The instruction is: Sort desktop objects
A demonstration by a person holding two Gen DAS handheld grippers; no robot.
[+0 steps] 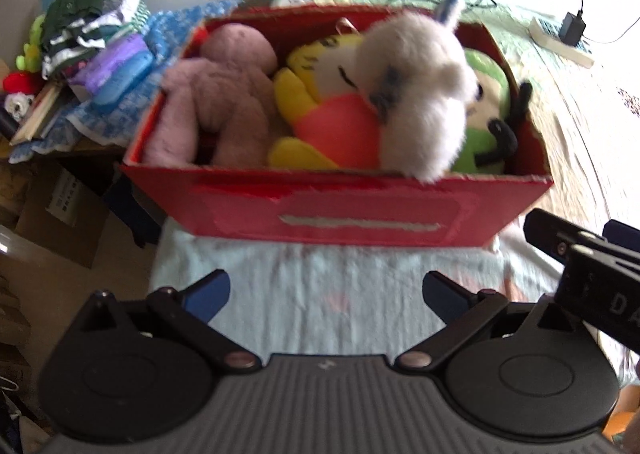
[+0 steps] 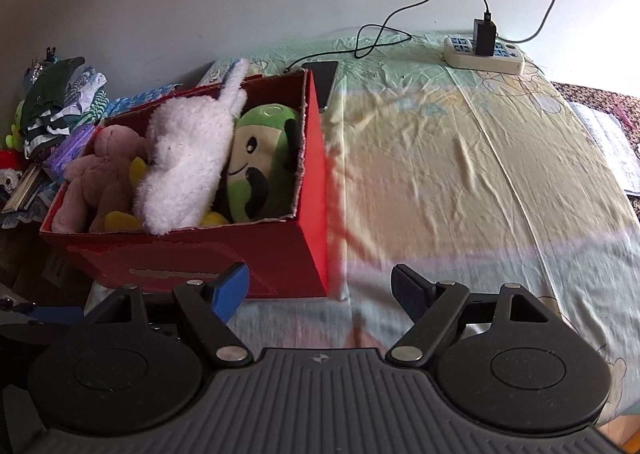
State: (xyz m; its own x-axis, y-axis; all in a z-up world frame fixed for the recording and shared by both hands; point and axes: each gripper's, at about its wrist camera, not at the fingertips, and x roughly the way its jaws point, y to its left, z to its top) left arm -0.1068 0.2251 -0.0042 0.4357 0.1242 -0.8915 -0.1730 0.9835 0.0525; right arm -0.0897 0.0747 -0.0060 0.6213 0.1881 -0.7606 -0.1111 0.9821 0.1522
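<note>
A red cardboard box [image 1: 332, 214] [image 2: 248, 250] stands on the bed and holds several plush toys: a pink one [image 1: 216, 102] [image 2: 100, 174], a yellow and orange one [image 1: 320, 110], a white fluffy one [image 1: 420, 94] [image 2: 188, 162] lying on top, and a green one [image 1: 484, 122] [image 2: 256, 158]. My left gripper [image 1: 326, 294] hangs open in front of the box with nothing between its fingers. My right gripper [image 2: 320, 290] is open too, empty, near the box's right front corner. In the left wrist view the right gripper's black body shows at the right edge.
A phone [image 2: 324, 82] on a cable lies behind the box. A white power strip [image 2: 484, 54] with a black charger [image 2: 485, 36] sits at the back right by the wall. Folded clothes [image 1: 92, 26] and small toys are piled left of the box. Wrinkled bedsheet [image 2: 460, 174] stretches right.
</note>
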